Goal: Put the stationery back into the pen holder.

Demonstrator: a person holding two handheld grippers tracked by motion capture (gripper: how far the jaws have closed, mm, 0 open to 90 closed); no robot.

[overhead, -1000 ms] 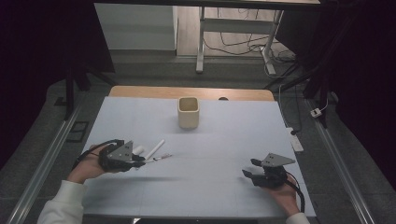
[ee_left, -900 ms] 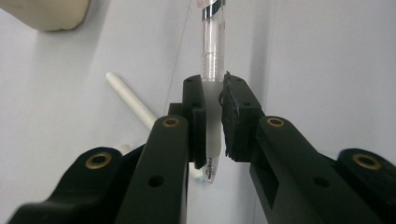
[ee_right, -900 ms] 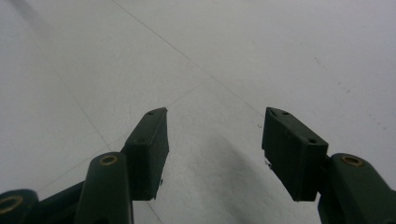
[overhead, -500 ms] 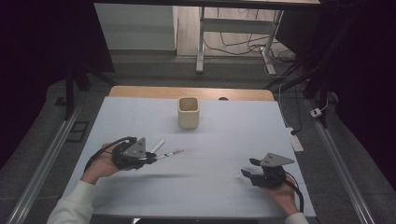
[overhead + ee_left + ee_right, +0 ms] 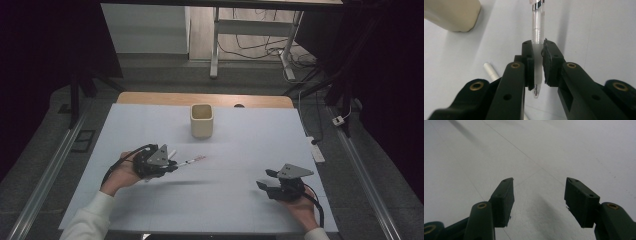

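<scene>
Dim room; white counter with a wooden strip along its far edge, grey floor and cables beyond.

Left claw: jaws clamped on a clear pen. Pads grip the frosted lower barrel; the tip pokes out below the jaws, toward the camera, and the clear barrel with its chrome band runs out past them. In the high view the left claw is at the near-left of the counter, held in the person's left hand, the pen sticking out to the right and slightly away, above its own shadow on the counter.

A white pen lies on the counter just beside the left claw.

Beige cup stands upright near the far middle, well apart from the clear pen.

Right claw: jaws apart, nothing between them, over bare counter at near-right.
</scene>
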